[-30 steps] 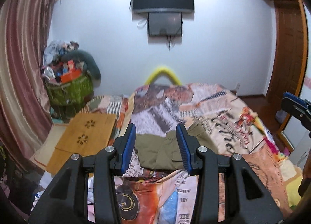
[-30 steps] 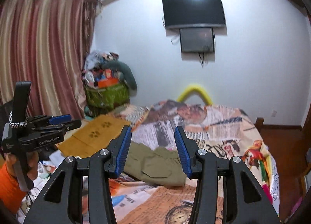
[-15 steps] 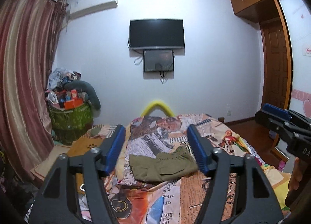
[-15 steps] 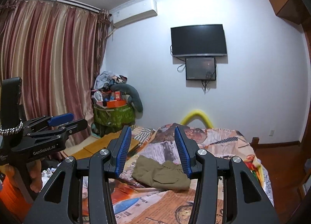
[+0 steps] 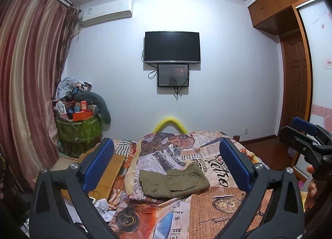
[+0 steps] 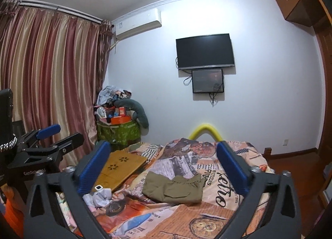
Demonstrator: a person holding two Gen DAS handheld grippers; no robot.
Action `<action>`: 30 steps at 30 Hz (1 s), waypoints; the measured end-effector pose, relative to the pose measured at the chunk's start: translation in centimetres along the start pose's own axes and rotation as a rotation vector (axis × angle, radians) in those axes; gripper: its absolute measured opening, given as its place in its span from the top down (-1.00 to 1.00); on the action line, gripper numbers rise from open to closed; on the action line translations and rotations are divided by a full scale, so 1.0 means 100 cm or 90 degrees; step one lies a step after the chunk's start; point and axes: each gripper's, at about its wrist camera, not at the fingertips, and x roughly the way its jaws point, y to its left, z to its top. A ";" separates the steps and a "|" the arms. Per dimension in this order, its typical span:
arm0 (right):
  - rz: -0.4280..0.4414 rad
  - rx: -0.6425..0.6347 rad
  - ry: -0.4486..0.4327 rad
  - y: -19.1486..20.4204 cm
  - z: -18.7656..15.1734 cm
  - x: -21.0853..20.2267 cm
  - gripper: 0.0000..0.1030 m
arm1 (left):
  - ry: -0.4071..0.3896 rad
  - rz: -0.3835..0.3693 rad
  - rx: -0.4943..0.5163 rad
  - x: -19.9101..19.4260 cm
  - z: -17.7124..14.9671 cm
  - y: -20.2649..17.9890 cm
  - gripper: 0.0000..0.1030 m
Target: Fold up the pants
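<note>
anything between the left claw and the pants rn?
Nothing solid. In the left wrist view the open left claw has just been opening, nothing between its jaws; only printed bedspread separates it from the folded olive pants.

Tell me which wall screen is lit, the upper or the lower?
The lower screen, the smaller one, glows faintly with an image. The bigger TV directly above it is plain black.

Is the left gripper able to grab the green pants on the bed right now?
Probably not from here. The left gripper is wide open and nothing blocks its way, but the pants lie folded on the bed well ahead of its fingers.
</note>
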 end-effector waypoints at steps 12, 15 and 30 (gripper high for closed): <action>-0.007 0.000 0.007 0.003 -0.008 -0.005 -1.00 | 0.005 0.001 -0.009 -0.001 -0.003 -0.001 -1.00; -0.006 0.003 0.010 0.003 -0.008 -0.005 -1.00 | 0.006 0.001 -0.006 0.000 -0.004 -0.001 -1.00; -0.012 0.009 0.020 0.001 -0.008 -0.006 -1.00 | 0.012 -0.013 -0.004 0.004 -0.009 0.000 -1.00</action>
